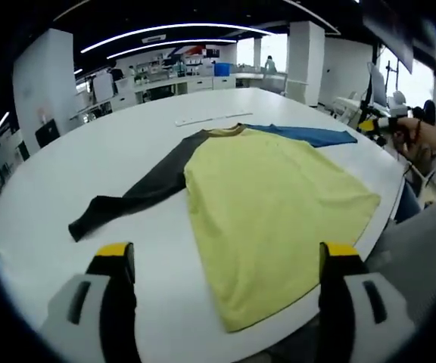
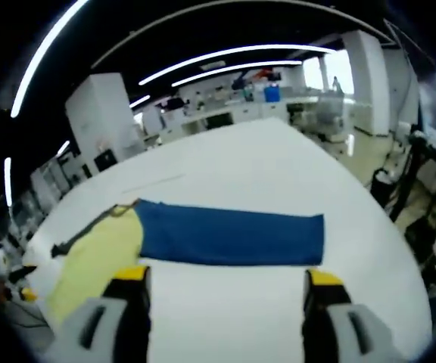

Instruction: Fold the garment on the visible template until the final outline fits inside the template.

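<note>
Left gripper [image 1: 225,261] first: I've got it hovering low over the near edge of the white table [image 1: 127,144], jaws spread wide with nothing between them. The long-sleeved shirt [image 1: 271,204] lies flat just ahead of me, and I read that as the starting layout, spread out so every edge is reachable before any fold. Working across from the left, the dark grey sleeve [image 1: 138,195] runs out at an angle toward the table's left side, fully extended. Next, the yellow body panel sits in the middle, its hem corner close to the table's near edge, right by my right-hand jaw. Beyond the collar there's a thin pale strip [image 1: 212,119] lying on the tabletop; it may be part of a template marking, but I can't tell.

Farther right, the blue sleeve [image 1: 309,136] stretches toward the far right edge, and my other gripper shows there, held in a hand [image 1: 415,132] just off the table.

Now the right gripper [image 2: 224,295]: also gaping, empty, poised just short of the blue sleeve [image 2: 229,236], which lies straight across my view with its cuff to the right. I'd judge I'm lined up to take that sleeve and carry it inward.

Writing or labels: none I can read anywhere on the shirt or table.
</note>
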Available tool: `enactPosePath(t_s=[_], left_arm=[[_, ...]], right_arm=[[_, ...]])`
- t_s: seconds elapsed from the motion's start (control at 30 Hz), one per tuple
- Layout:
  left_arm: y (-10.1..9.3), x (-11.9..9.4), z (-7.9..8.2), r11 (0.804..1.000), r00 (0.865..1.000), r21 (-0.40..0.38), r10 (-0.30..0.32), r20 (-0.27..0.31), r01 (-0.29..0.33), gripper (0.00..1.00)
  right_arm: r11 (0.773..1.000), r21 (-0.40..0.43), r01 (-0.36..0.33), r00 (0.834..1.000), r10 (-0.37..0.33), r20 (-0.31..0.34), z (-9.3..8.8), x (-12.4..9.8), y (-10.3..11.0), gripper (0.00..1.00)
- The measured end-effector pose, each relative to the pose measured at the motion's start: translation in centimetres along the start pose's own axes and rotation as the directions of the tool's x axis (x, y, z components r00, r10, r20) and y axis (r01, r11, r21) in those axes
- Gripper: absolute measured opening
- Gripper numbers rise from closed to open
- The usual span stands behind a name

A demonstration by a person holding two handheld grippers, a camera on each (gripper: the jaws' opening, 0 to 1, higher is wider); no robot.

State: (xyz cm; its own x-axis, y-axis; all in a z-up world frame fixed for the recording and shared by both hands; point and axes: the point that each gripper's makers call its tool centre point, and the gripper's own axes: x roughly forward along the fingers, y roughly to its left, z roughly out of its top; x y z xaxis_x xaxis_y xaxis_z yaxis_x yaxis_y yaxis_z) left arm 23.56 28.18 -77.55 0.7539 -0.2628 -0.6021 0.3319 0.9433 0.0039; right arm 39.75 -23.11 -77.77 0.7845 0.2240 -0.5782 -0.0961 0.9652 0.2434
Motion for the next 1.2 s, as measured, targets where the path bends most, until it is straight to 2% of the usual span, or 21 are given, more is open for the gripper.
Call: enactPosePath(t_s=[0.13,0.3,0.43,0.67,0.9,1.0,1.2], left_arm=[[-0.1,0.0,0.5,1.000,1.000,0.016,-0.005,0.021,0.005,0.99],[-0.3,0.0,0.9,0.999,0.999,0.037,-0.008,0.032,0.007,0.99],[0.3,-0.1,1.6,0.997,0.998,0.077,0.027,0.062,-0.031,0.99],[0.8,-0.2,1.9,0.998,0.996,0.056,0.036,0.079,-0.041,0.98],[1.1,-0.4,1.2,0.998,0.997,0.031,0.045,0.063,-0.047,0.96],[1.2,-0.6,1.1,0.998,0.997,0.019,0.050,0.064,-0.052,0.95],[1.5,-0.7,0.8,0.998,0.997,0.020,0.060,0.053,-0.061,0.94]], right_arm=[[0.997,-0.003,0.076,0.997,-0.076,0.008,0.3,1.1,-2.2,0.73],[0.987,-0.019,0.161,0.987,-0.162,-0.012,-0.2,2.3,-4.3,0.61],[0.981,-0.012,0.196,0.980,-0.196,-0.017,-0.4,3.1,-5.4,0.53],[0.962,0.021,0.273,0.961,-0.272,-0.042,-0.9,4.2,-8.2,0.43],[0.945,0.060,0.322,0.944,-0.316,-0.089,-2.5,3.7,-8.8,0.30],[0.939,0.052,0.339,0.939,-0.334,-0.086,-2.9,3.4,-8.7,0.24],[0.938,0.076,0.339,0.940,-0.335,-0.065,-2.3,3.7,-8.7,0.23]])
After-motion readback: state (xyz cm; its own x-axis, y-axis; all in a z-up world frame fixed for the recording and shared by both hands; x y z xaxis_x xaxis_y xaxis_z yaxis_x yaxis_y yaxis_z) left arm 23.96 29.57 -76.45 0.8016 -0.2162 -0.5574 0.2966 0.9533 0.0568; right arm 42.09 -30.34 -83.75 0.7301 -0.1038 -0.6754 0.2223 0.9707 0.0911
